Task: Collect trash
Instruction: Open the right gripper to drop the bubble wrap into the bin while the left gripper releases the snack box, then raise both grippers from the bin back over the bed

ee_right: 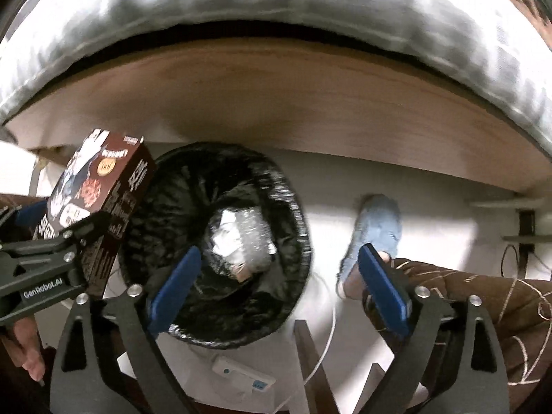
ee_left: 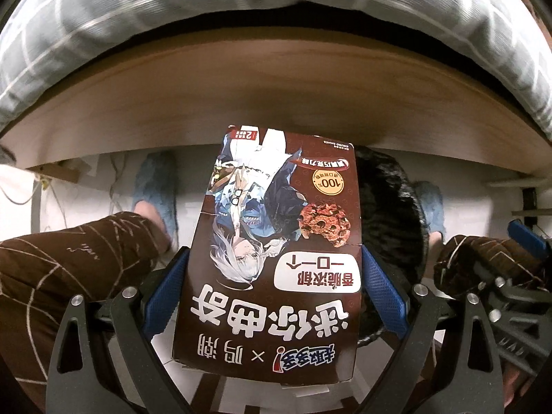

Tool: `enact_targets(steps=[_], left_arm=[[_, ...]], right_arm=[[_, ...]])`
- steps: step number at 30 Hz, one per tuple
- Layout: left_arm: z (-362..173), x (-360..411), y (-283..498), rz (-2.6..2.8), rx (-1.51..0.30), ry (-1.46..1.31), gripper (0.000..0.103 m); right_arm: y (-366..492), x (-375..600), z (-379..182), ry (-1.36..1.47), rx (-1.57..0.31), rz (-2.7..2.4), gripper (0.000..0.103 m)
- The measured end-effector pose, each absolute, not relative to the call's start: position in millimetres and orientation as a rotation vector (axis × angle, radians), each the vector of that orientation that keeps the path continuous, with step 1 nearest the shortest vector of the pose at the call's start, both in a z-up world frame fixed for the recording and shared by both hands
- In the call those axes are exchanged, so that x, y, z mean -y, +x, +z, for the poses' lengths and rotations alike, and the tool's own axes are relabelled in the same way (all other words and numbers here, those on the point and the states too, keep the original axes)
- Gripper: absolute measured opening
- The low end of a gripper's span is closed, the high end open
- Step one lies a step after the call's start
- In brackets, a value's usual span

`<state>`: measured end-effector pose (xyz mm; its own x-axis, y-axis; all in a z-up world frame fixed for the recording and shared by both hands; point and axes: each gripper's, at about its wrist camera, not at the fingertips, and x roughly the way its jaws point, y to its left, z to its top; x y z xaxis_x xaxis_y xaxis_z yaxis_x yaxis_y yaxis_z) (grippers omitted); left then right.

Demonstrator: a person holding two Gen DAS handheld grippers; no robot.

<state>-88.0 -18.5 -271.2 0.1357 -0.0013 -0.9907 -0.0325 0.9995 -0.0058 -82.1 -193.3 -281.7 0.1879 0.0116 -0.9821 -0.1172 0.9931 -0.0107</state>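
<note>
Left wrist view: left gripper (ee_left: 276, 296), blue pads clamped on the sides of a brown cookie box (ee_left: 276, 252), held pointing down over a black-lined trash bin (ee_left: 393, 207) by the bed frame (apparently lined up for dropping).

Right wrist view: right gripper (ee_right: 279, 286), jaws wide and empty, above the bin (ee_right: 214, 248); silvery wrapper (ee_right: 238, 238) lies inside; box (ee_right: 96, 207) at the bin's left rim.
</note>
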Motion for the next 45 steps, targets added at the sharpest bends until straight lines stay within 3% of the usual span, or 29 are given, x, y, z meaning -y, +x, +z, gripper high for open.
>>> enact_targets(steps=[20,45], left_arm=[[-275.9,45.5,-88.7,-0.055,-1.41,0.009,0.097],[-172.2,31.6,-86.9,-0.026,-1.167,-0.005,0.097]], right_arm=[[-83.3,235.9,-259.8,-0.084,-1.301,-0.031,0.093],[-83.5,240.8,-163.7,-0.015,-1.104,-0.011,0.094]])
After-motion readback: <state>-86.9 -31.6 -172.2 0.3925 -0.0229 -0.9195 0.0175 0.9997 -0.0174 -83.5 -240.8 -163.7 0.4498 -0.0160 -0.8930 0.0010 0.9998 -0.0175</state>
